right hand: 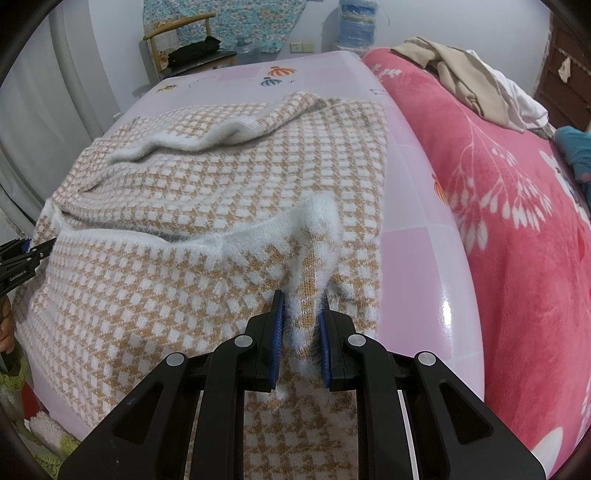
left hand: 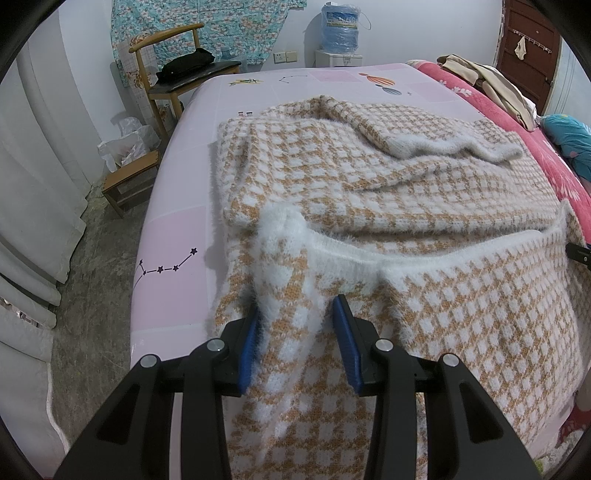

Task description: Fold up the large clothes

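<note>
A fuzzy orange-and-white checked sweater (left hand: 388, 177) lies spread on a pink bed sheet (left hand: 173, 236), its sleeves folded across the body. Its near white-trimmed hem is lifted. My left gripper (left hand: 297, 314) is shut on a bunched corner of that hem at the sweater's left side. My right gripper (right hand: 301, 308) is shut on the opposite hem corner of the sweater (right hand: 221, 177), at its right side. The hem band (right hand: 147, 236) stretches between the two grippers. The left gripper's tip (right hand: 22, 254) shows at the left edge of the right wrist view.
A red floral blanket (right hand: 517, 206) with beige clothes (right hand: 476, 77) on it lies right of the sweater. Beyond the bed's far left corner stand a wooden chair (left hand: 184, 74) and a water jug (left hand: 340, 29). A low stool (left hand: 129, 177) stands on the floor at left.
</note>
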Tool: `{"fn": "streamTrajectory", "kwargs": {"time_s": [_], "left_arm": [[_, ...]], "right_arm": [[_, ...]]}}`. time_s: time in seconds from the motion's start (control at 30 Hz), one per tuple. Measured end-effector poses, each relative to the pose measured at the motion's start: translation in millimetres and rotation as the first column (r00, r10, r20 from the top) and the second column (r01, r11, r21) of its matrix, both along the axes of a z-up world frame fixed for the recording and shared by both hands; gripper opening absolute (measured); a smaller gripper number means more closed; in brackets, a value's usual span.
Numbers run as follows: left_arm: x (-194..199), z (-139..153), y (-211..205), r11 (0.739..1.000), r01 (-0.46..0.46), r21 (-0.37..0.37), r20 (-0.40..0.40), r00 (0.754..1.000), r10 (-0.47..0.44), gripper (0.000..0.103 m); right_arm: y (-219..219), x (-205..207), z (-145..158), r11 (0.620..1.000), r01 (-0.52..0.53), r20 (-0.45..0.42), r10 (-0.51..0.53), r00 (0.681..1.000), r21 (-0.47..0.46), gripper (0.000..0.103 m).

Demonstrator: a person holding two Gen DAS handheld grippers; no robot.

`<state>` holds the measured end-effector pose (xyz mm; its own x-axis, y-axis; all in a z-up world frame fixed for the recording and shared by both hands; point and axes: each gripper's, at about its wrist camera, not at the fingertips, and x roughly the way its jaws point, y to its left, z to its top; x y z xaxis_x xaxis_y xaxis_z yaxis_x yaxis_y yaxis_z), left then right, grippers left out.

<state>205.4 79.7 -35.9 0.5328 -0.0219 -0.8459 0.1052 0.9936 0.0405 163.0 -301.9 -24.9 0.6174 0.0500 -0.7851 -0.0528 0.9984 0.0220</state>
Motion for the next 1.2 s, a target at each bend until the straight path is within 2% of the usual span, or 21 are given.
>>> {"fn": "streamTrajectory", "kwargs": {"time_s": [0.5,0.67,0.9,1.2], "left_arm": [[-1.8,-0.2,-1.3,1.0,-0.002,0.004,0.001,1.0,0.002,0.038],[-4.4,1.8,0.0,0.999,0.005,0.038,0.022,1.0,-0.006,0.037],[-9.9,13.2,-5.5,0.995,0.025,0.099,0.066,0.997,-0.031,0.022],[-15.7,29.6,6.2,0.995,0.036,0.096,0.133,0.99,-0.048,0.016]], "right_arm": [[-0.3,0.6,1.0,1.0,0.002,0.003,-0.002,1.0,0.001,0.016],[-0.2,-3.0,3.4,1.0,0.006,0.021,-0.006,1.0,-0.008,0.011],[-2.5,-12.1,9.0,1.0,0.011,0.054,-0.01,0.998,-0.005,0.007],[-3.6,-25.6,20.7,0.999,0.026,0.097,-0.03,0.995,0.034,0.006]]}}
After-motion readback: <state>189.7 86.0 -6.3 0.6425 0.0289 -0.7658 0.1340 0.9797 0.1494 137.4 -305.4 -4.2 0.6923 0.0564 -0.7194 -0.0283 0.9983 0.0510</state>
